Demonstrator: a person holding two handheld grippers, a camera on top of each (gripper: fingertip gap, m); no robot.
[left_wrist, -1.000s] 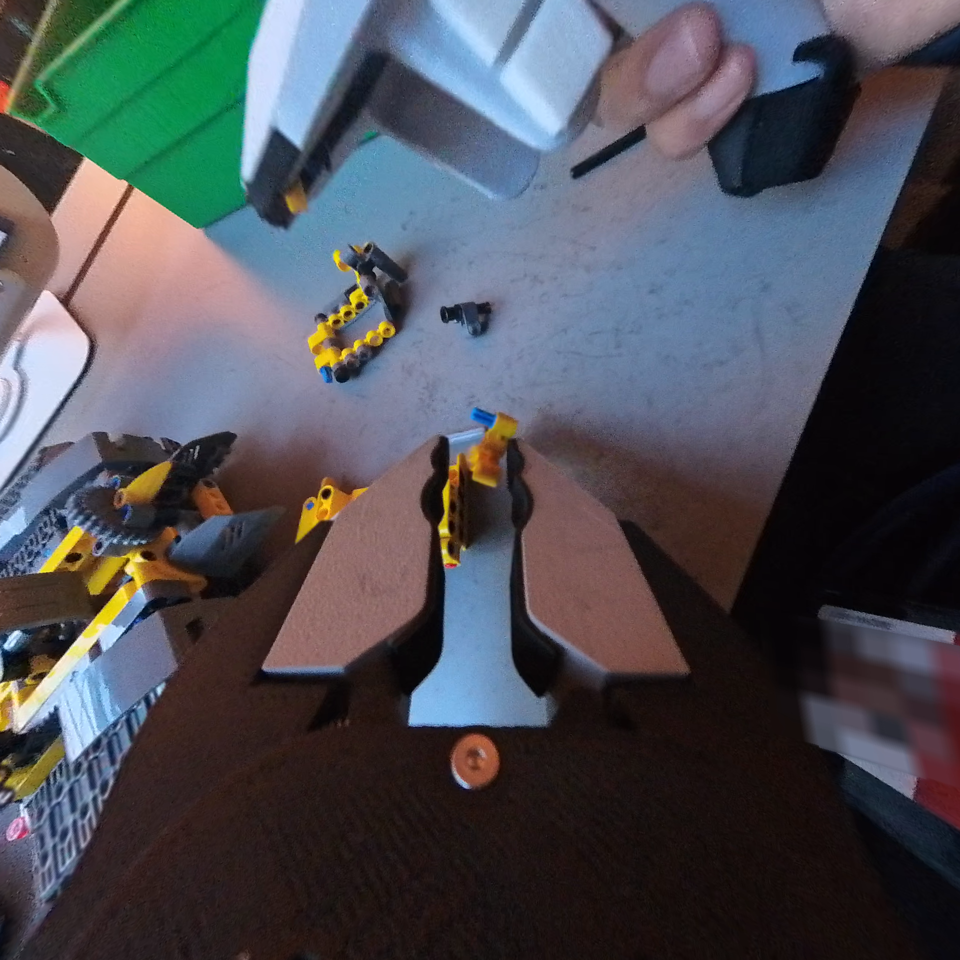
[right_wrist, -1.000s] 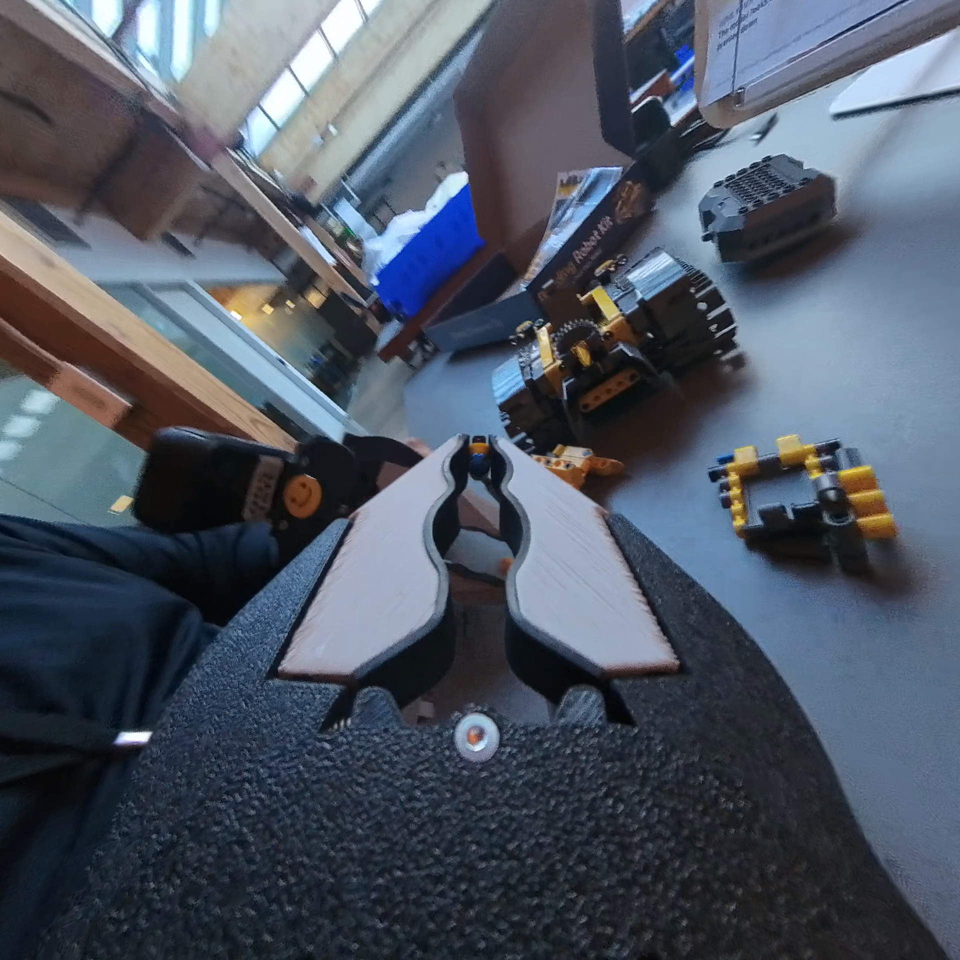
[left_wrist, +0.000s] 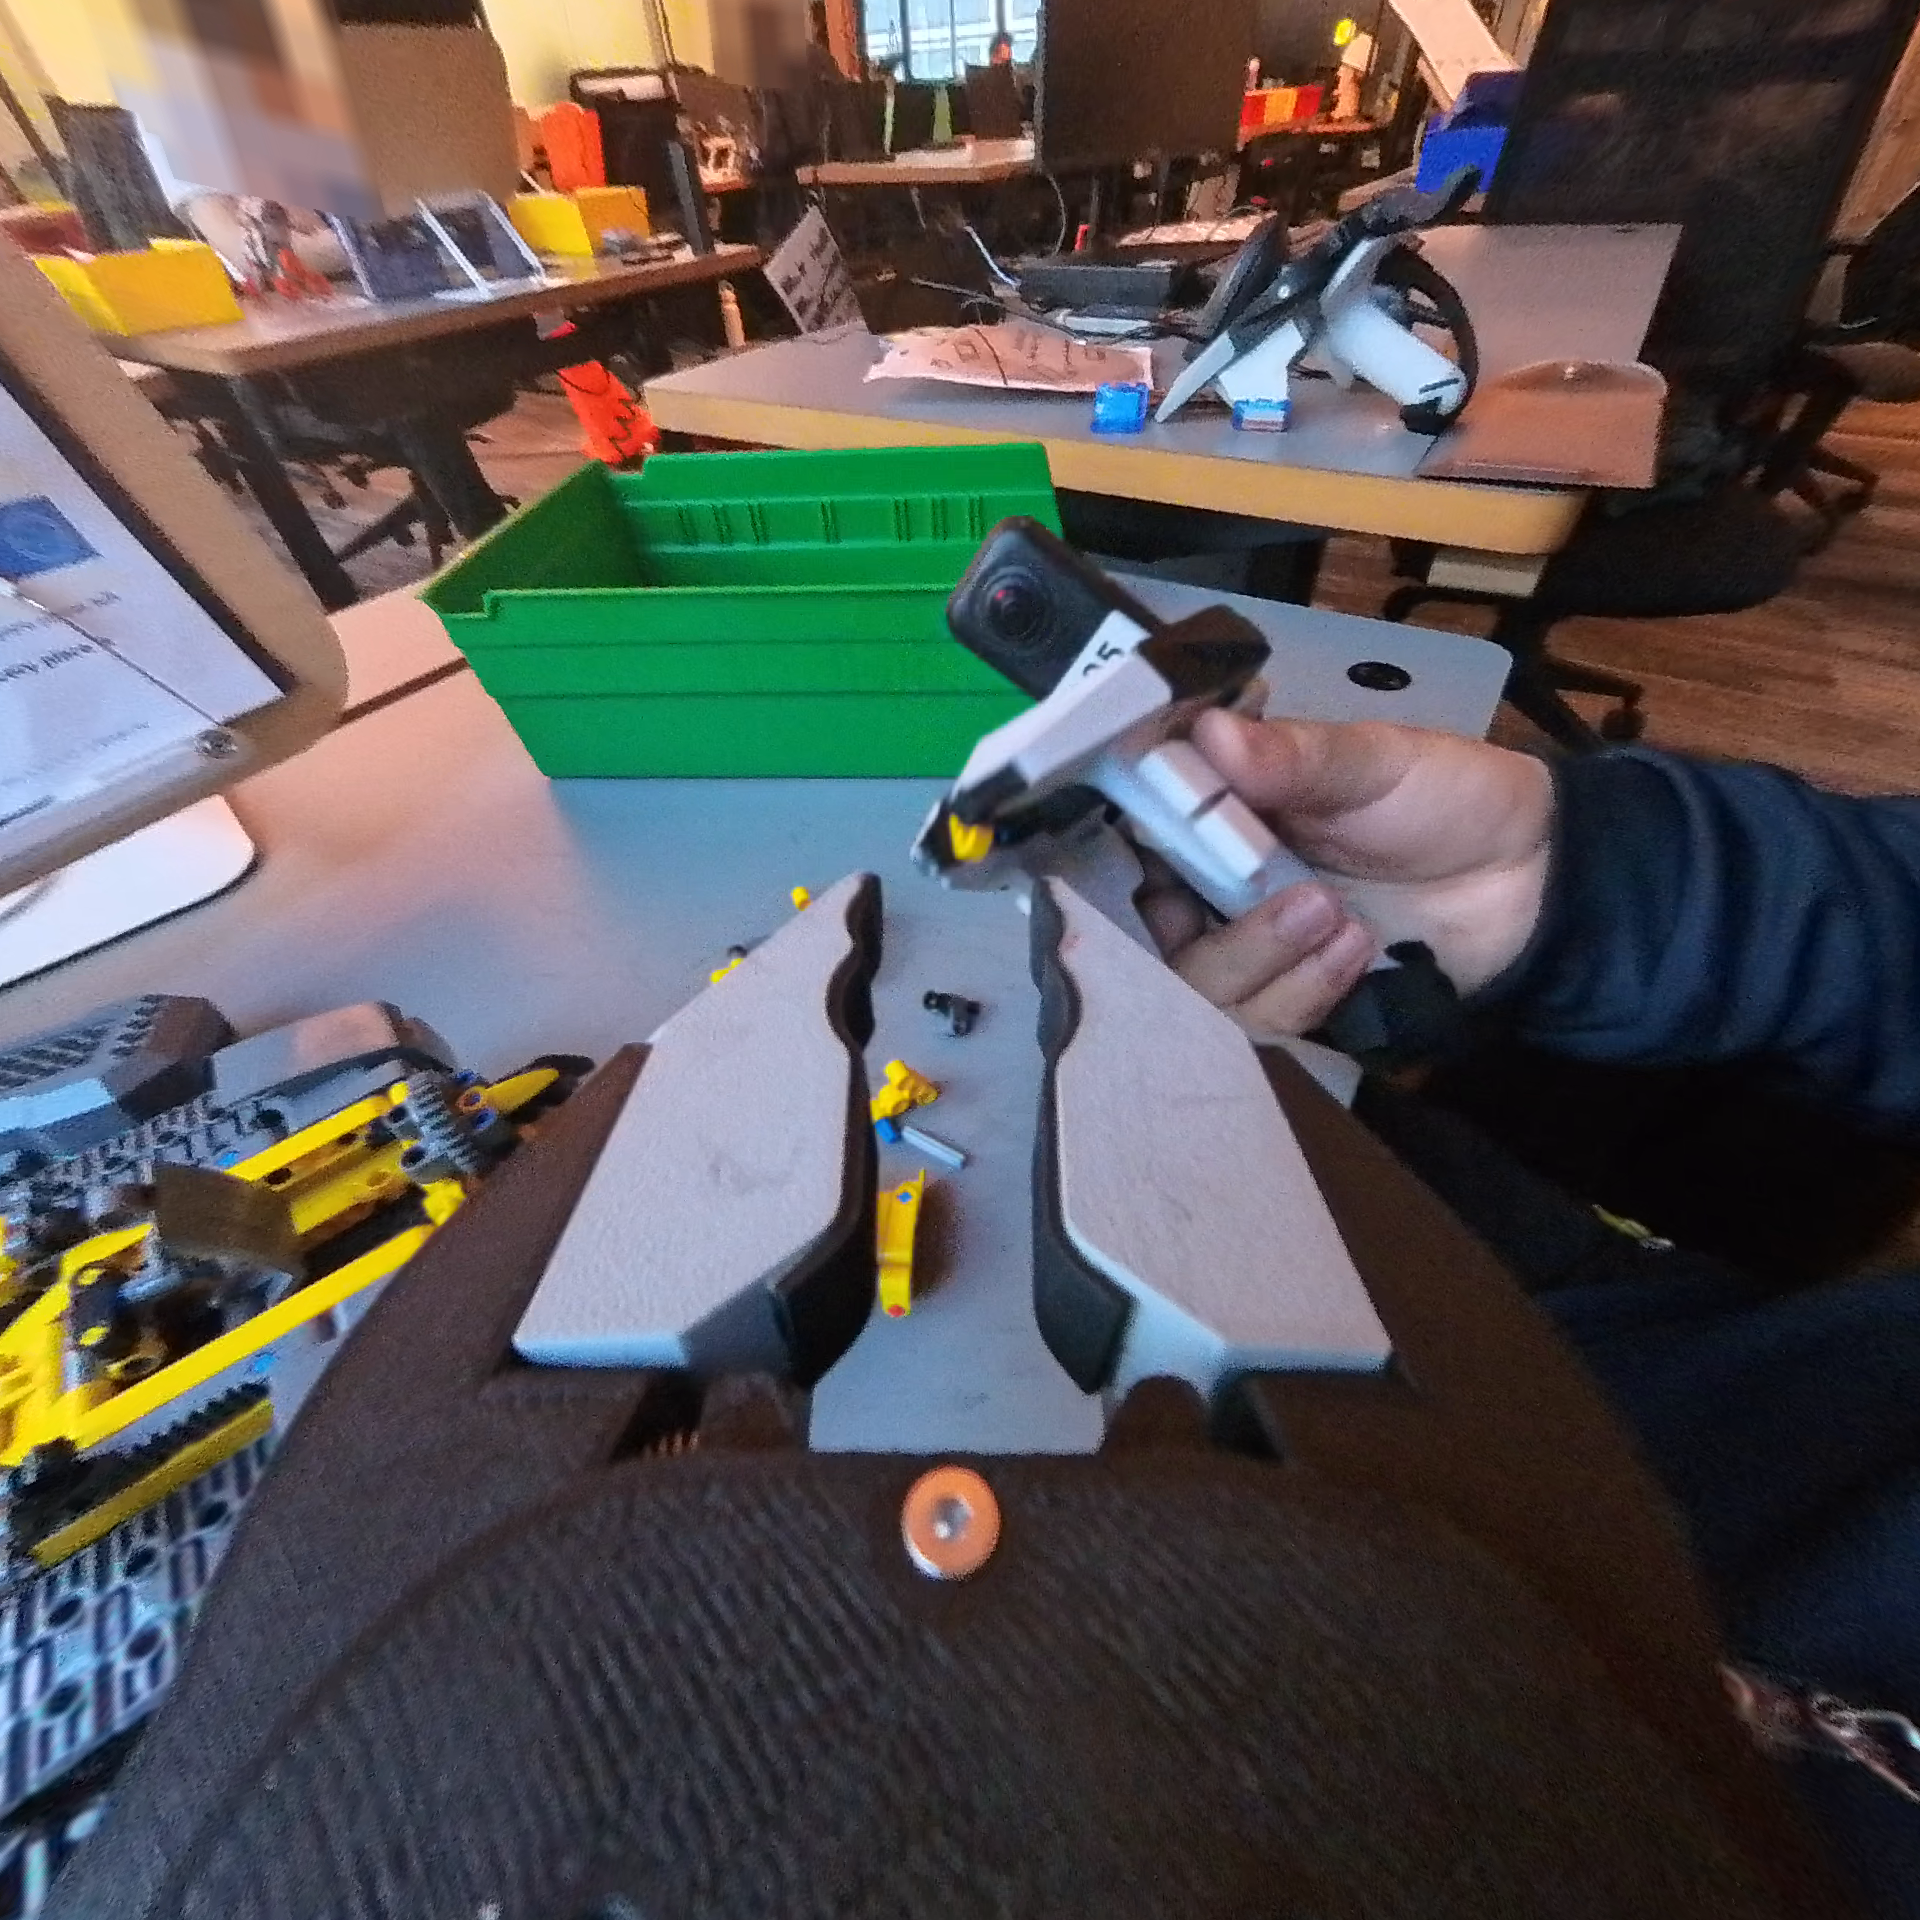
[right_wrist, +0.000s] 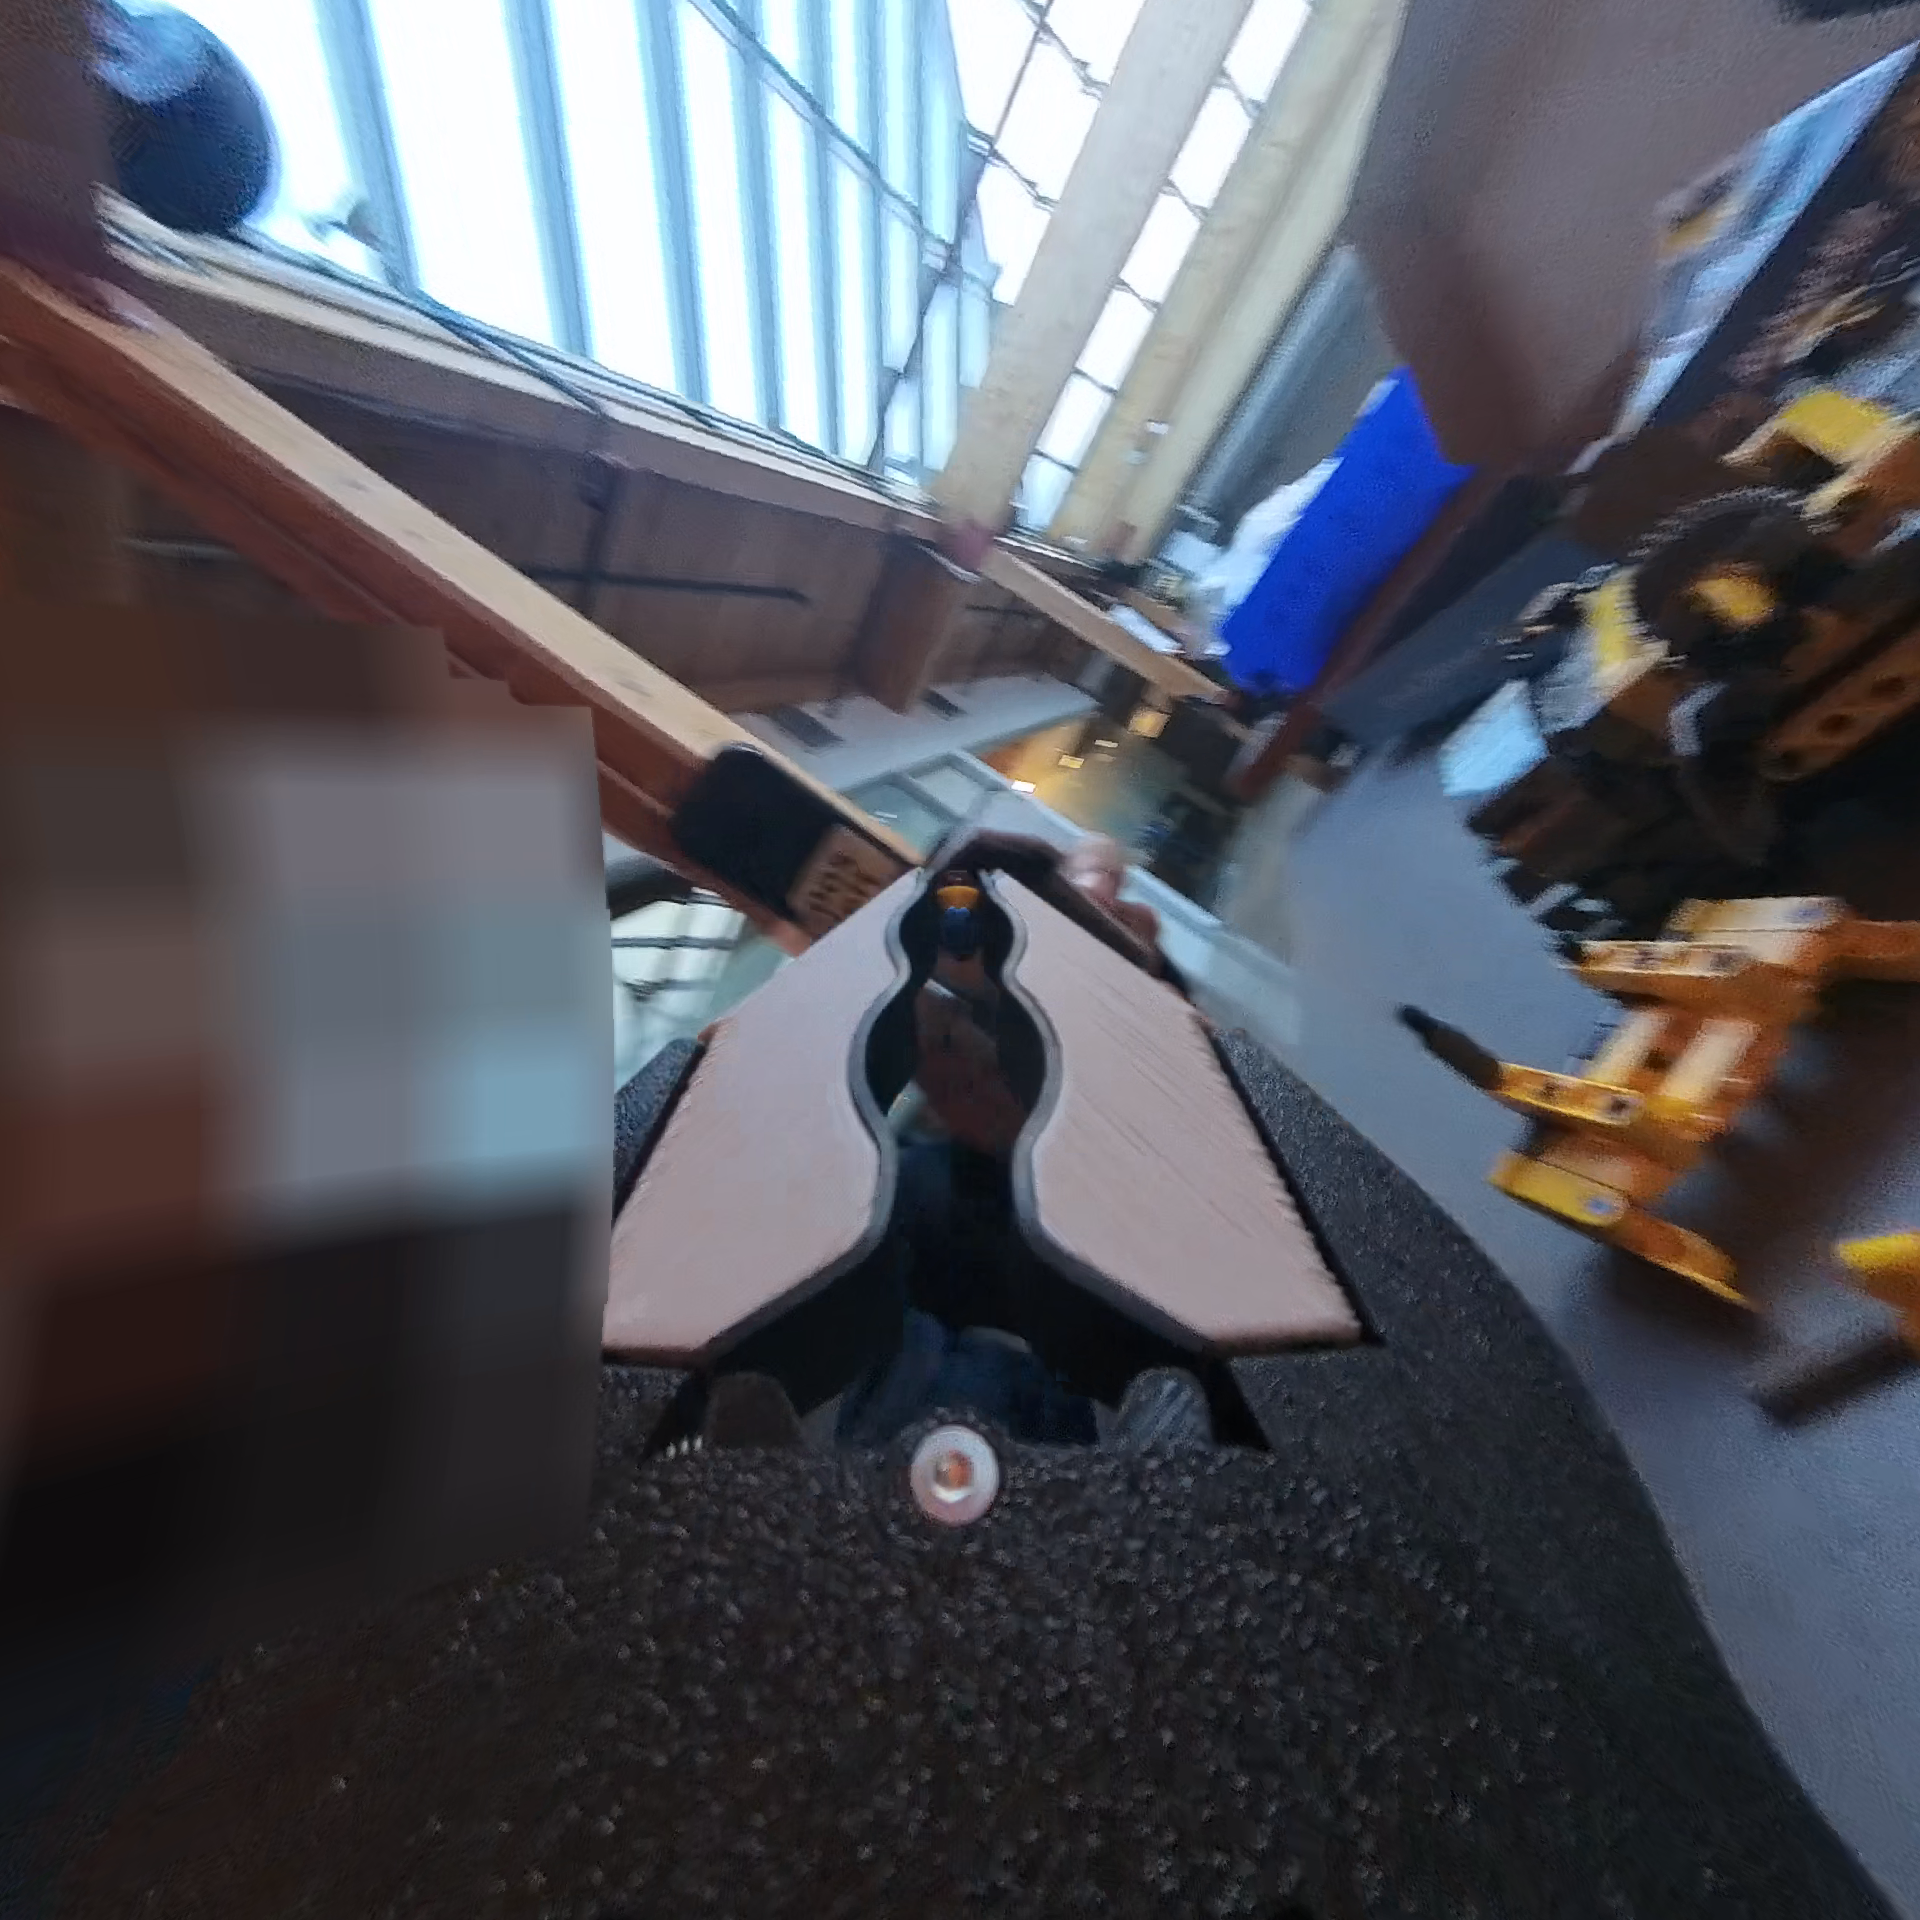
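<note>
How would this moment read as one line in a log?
left gripper: open, empty | right gripper: shut on small yellow piece | loose pieces on table

Left wrist view is moderately lit, warm-tinted; background and right gripper (left_wrist: 966, 842) are softened. Right wrist view is heavily motion-blurred, windows (right_wrist: 665, 197) blown out, edges fisheye-warped.

Left gripper (left_wrist: 954, 914) wide apart, holds nothing. Between jaws on grey table (left_wrist: 520, 894): long yellow piece (left_wrist: 898, 1238), small yellow piece (left_wrist: 900, 1091), black peg (left_wrist: 952, 1010). Ahead of jaws: right gripper (left_wrist: 961, 844) in hand (left_wrist: 1361, 862), pinching yellow bit (left_wrist: 968, 840). Green bin (left_wrist: 748, 613) farther ahead. Yellow brick truck (left_wrist: 239, 1226) left of jaws.
</note>
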